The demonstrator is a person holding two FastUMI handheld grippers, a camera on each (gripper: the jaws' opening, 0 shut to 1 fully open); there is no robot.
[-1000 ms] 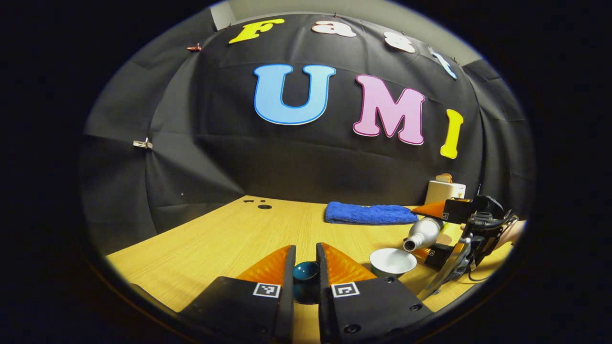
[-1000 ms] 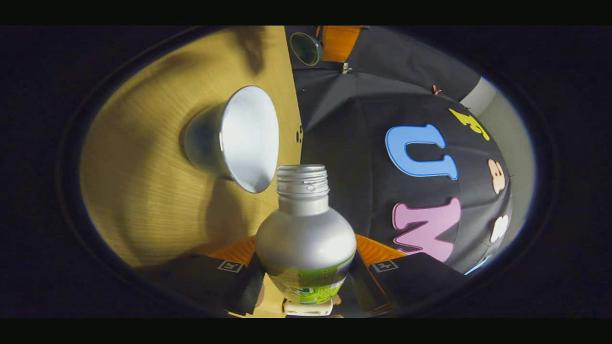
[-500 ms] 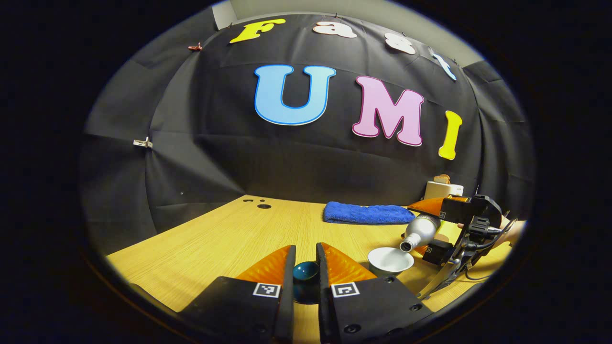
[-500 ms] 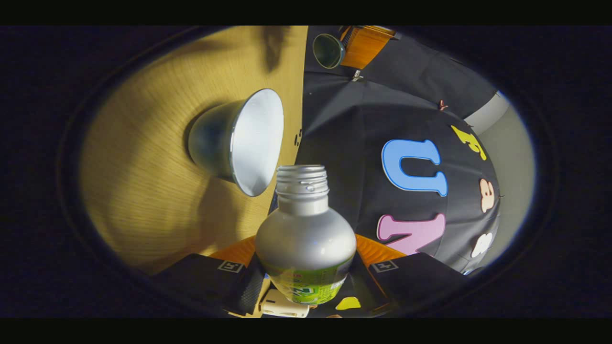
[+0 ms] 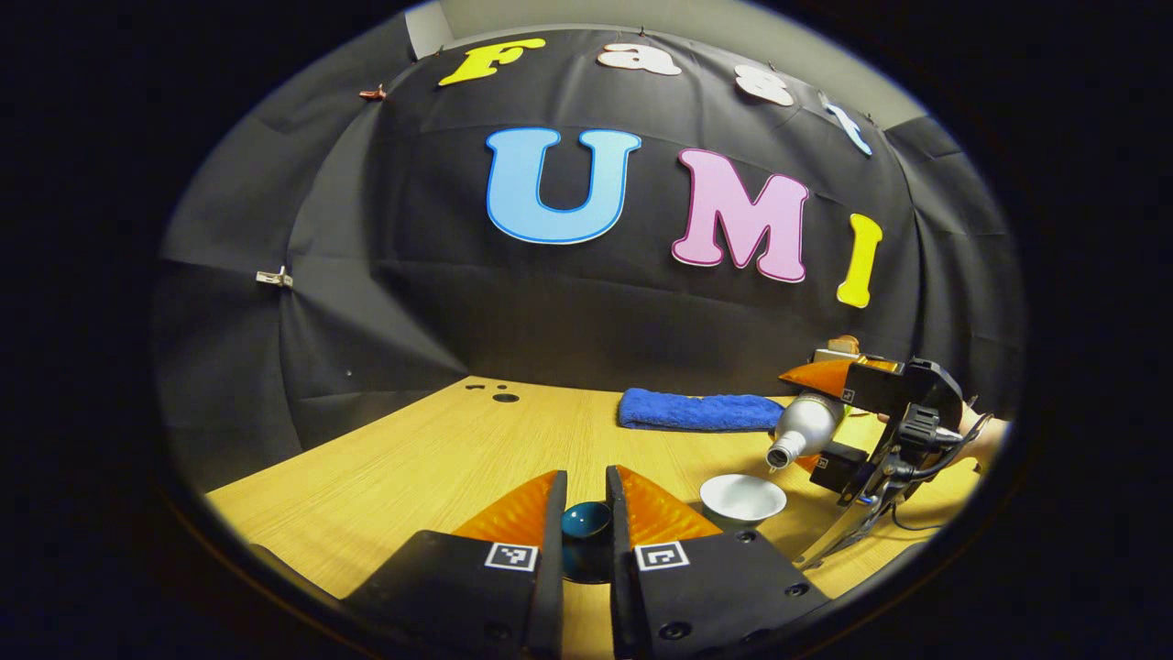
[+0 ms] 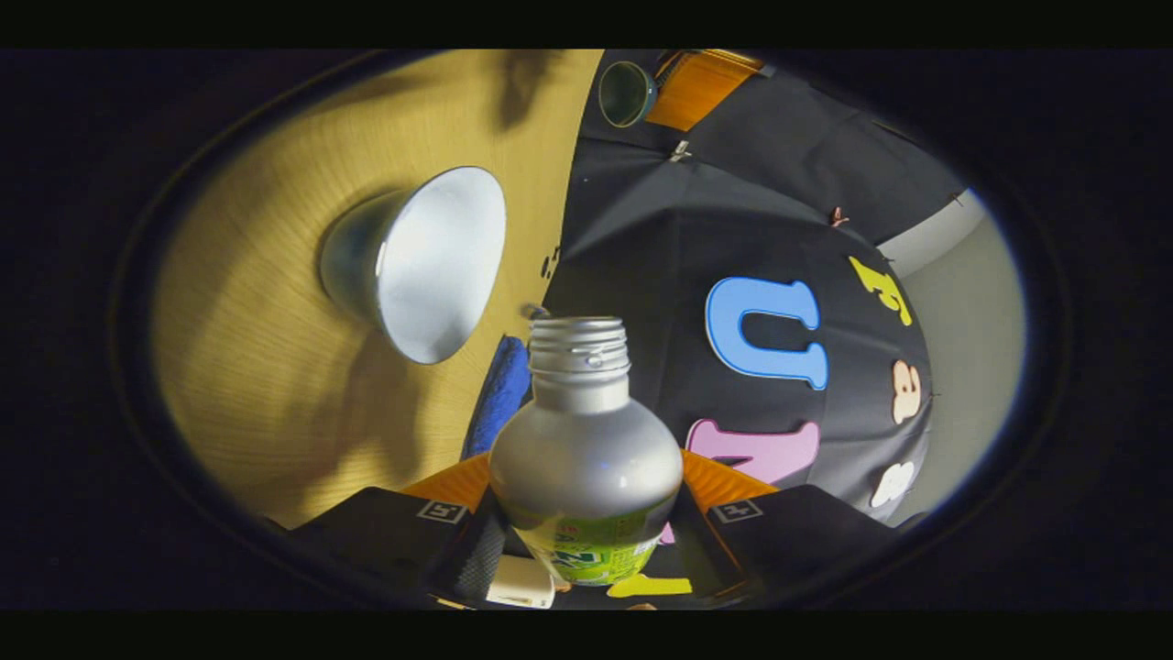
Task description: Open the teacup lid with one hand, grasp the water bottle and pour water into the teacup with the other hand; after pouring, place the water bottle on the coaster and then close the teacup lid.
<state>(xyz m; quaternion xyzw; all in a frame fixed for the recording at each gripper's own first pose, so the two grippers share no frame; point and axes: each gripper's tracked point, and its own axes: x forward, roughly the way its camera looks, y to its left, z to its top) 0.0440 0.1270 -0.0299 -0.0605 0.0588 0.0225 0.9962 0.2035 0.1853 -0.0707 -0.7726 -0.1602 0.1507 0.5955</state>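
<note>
In the left gripper view, the left gripper (image 5: 584, 513) sits low over a pale wooden table (image 5: 431, 467), its two fingers drawn in close on a dark teal teacup lid (image 5: 586, 521) held clear of the table between them. To its right an open white teacup (image 5: 743, 498) stands upright on the wood, uncovered. Just above and to the right of the cup, the right gripper (image 5: 818, 423) holds a silver water bottle (image 5: 805, 428) tilted mouth-down toward the cup, the bottle's open neck hanging just over the cup's far rim without touching it. A hand shows at the far right edge behind that gripper. A folded blue towel (image 5: 700, 411) lies farther back on the table, near the black cloth wall, and a pale object stands behind the right gripper, mostly hidden.

In the right gripper view, the right gripper (image 6: 586, 500) has both fingers pressed on the shoulders of the water bottle (image 6: 586, 458), whose uncapped threaded neck points forward and whose green label sits low between the fingers. The teacup (image 6: 417, 261) shows its white inside up and left of the neck, apart from it. The towel (image 6: 499, 394) edges in beside the bottle, and the teacup lid (image 6: 626, 93) sits at the top of the view, held against a finger of the left gripper (image 6: 662, 90)
</note>
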